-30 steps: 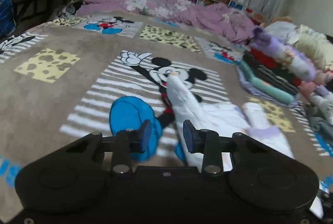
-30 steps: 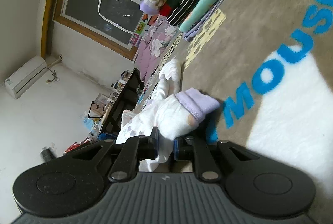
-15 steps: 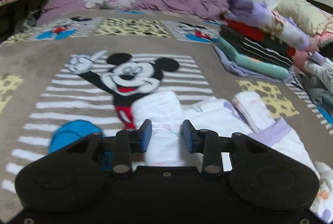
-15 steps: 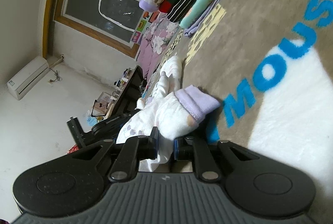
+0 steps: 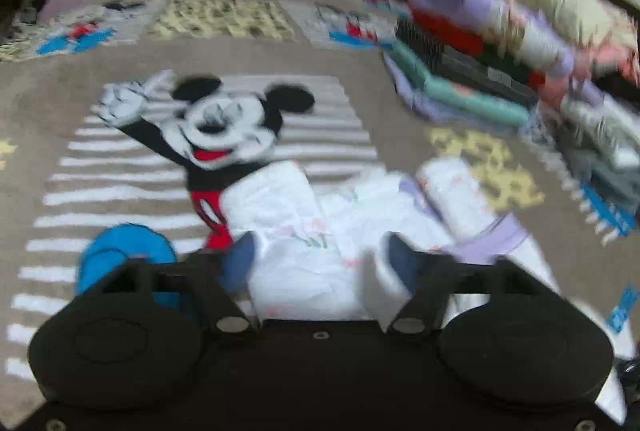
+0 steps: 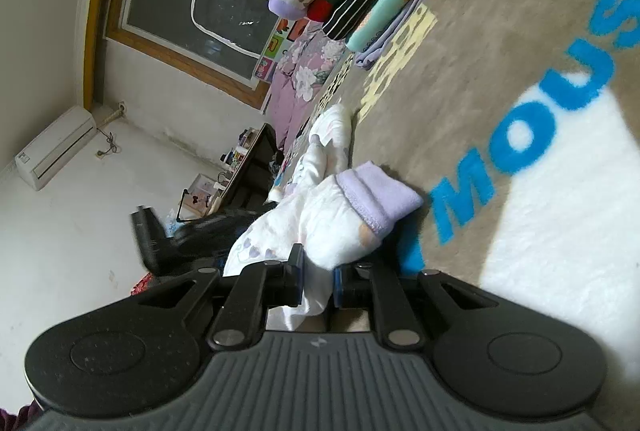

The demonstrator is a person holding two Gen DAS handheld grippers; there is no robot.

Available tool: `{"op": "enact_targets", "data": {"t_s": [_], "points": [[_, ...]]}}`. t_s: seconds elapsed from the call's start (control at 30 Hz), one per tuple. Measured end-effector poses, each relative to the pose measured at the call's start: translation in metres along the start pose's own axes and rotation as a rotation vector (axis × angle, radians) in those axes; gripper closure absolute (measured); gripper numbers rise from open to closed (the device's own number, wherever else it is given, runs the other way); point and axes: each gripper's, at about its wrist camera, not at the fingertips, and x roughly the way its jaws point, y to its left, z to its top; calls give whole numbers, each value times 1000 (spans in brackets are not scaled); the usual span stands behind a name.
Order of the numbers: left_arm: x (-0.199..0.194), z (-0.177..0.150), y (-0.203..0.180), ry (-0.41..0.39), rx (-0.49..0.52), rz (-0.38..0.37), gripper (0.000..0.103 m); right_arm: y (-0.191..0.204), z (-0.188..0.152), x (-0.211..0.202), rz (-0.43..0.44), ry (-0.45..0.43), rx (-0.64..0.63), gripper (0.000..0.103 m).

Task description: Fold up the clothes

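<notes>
The white garment (image 5: 292,215) lies on the bed blanket (image 5: 120,103), directly ahead of both tools. Left hand-held gripper (image 5: 316,255): spread wide, apparently empty; view blurred. Right hand-held gripper (image 6: 318,281): clamped on its edge. Fabric seems light, limp; grip hems or the purple cuff (image 6: 376,197).

left wrist view smeared by motion blur; right wrist view sharp, evenly lit, fisheye-curved edges.

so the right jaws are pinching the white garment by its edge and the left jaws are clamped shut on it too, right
Not quite. The right gripper does pinch the white garment near its edge, but the left gripper is not clamped: the left wrist view shows its jaws spread wide, with the garment's folded white cloth lying loose between them on the Mickey Mouse blanket.
</notes>
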Motion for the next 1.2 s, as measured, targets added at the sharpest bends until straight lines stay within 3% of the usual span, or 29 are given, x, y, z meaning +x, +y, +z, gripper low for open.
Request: {"op": "enact_targets", "data": {"t_s": [0.03, 0.1, 0.23, 0.3, 0.37, 0.47, 0.53, 0.6, 0.67, 0.77, 0.93, 1.1, 1.2], "points": [[-6, 2, 1, -10, -7, 8, 4, 0, 0, 0, -1, 0, -1, 87], [-19, 5, 6, -37, -40, 26, 4, 0, 0, 0, -1, 0, 0, 87], [-34, 0, 34, -106, -197, 67, 4, 0, 0, 0, -3, 2, -1, 87], [-29, -1, 29, -70, -159, 88, 6, 0, 0, 0, -5, 3, -2, 87], [-22, -1, 10, -45, -56, 110, 23, -1, 0, 0, -5, 2, -2, 87], [-8, -3, -29, -18, 129, 136, 31, -1, 0, 0, -5, 3, -3, 87], [4, -5, -44, 10, 195, 138, 36, -2, 0, 0, -4, 4, -2, 87], [20, -8, -53, 49, 255, 162, 49, -2, 1, 0, -3, 5, -1, 87], [33, -11, -58, 80, 300, 185, 83, -2, 0, 0, -3, 6, 0, 87], [31, -13, -60, 63, 293, 189, 94, -2, 1, 0, -4, 7, 2, 87], [23, -11, -74, 45, 300, 147, 95, -3, 1, 0, -4, 9, 4, 87], [50, -13, -70, 127, 247, 139, 95, -3, 0, 0, -5, 10, 6, 87], [62, -14, -59, 161, 197, 107, 90, -3, 1, 1, -6, 12, 6, 87]]}}
